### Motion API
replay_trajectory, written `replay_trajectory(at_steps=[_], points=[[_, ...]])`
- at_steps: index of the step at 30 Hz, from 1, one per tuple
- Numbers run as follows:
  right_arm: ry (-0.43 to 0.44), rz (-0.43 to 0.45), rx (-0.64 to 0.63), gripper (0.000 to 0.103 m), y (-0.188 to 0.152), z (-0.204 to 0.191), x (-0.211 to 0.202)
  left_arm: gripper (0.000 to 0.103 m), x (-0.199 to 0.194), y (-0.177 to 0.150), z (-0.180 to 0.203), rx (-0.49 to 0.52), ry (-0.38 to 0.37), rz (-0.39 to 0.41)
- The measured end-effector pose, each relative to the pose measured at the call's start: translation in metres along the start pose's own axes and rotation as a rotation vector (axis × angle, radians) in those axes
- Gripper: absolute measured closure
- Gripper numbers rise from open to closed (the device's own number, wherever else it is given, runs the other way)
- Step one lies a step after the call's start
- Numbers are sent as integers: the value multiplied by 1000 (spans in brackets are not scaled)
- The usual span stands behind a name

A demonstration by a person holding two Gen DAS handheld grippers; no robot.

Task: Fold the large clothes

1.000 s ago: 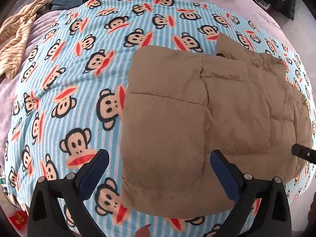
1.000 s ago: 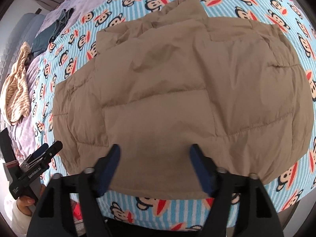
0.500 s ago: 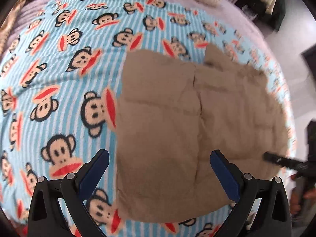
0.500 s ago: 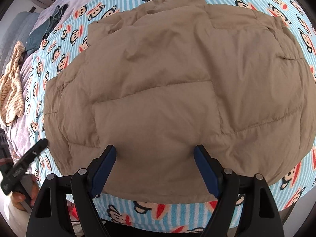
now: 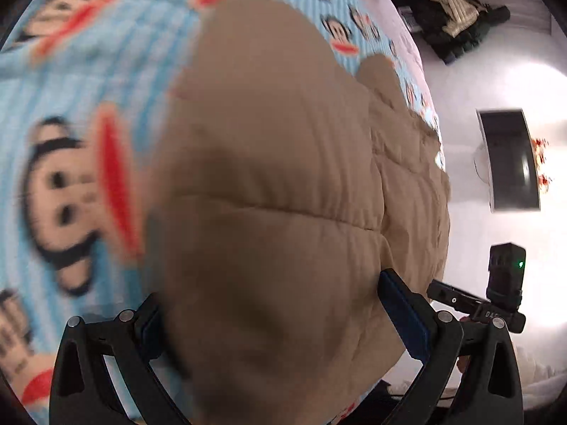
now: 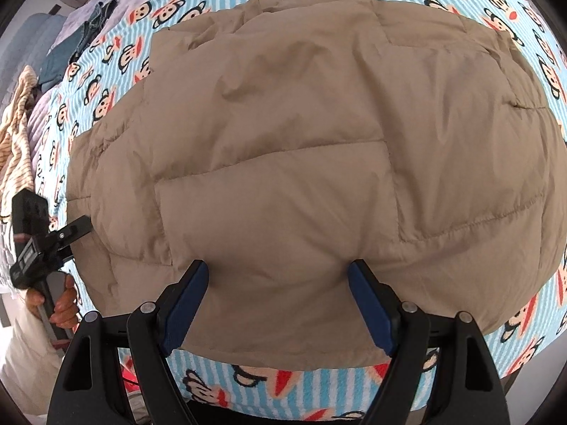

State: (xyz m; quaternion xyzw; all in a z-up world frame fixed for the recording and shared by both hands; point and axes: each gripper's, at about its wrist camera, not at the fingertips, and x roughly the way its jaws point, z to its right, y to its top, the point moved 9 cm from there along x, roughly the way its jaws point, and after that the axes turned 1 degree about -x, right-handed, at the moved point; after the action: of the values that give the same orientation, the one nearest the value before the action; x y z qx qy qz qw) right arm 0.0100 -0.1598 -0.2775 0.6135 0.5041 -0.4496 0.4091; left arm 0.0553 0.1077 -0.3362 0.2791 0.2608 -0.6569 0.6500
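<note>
Right wrist view: a tan quilted jacket (image 6: 301,148) is being shown spread flat over a blue striped monkey-print blanket (image 6: 117,53), filling most of the frame. The right gripper (image 6: 276,304) is being held with its blue-padded fingers (image 6: 182,306) wide apart over the jacket's near hem, and no fabric is being pinched between them. At the jacket's left edge, the left gripper (image 6: 76,228) is being carried by a bare hand (image 6: 62,301). Dark jeans (image 6: 83,40) and a striped cream garment (image 6: 16,134) are being left lying on the far left of the bed.

From the left wrist view, much blurred, the jacket (image 5: 276,184) is being seen close up, bulging between the spread fingers of the left gripper (image 5: 280,315); its left finger is partly hidden behind the fabric, and whether cloth is being touched cannot be told. The right gripper (image 5: 460,301) is being seen at the jacket's right edge, and the blanket (image 5: 71,113) is being shown to the left.
</note>
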Motion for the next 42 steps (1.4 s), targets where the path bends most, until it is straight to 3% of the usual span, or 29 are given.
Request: replay_trajectory(at_steps=[5,8,9,11,14,18,20,21,22,26,31,35,42], points=[[1,0,1,19,2,-1,1,1,24,-3,13,54,27,-57],[6,0,2,19,3,-2,2,4,24,-5,17,44,-1,-73],[8,0,3,19,4,-3,2,12,25,-4,17,39,-2,-73],[17,-2,1,19,5,-3,-1,60,22,-7,23,24,-46,-82],[34,2,4,19,5,-2,-8,74,12,-7,38,24,-83,-55],[30,107,8,23,17,7,-32,75,-8,-10,73,50,-125,-7],[27,153,15,56,26,12,-38,75,-17,-11,93,58,-145,15],[24,157,23,81,29,15,-37,75,-20,-12,102,66,-150,23],[43,160,32,84,34,17,-33,75,-24,-13,113,77,-150,31],[106,211,27,89,66,18,-15,75,-31,-18,166,136,-132,47],[193,213,51,89,97,15,15,75,-27,-31,228,202,-103,41],[270,189,80,94,111,20,33,75,2,-35,277,240,-53,24],[401,151,144,98,118,37,40,75,45,-32,327,289,-7,-25]])
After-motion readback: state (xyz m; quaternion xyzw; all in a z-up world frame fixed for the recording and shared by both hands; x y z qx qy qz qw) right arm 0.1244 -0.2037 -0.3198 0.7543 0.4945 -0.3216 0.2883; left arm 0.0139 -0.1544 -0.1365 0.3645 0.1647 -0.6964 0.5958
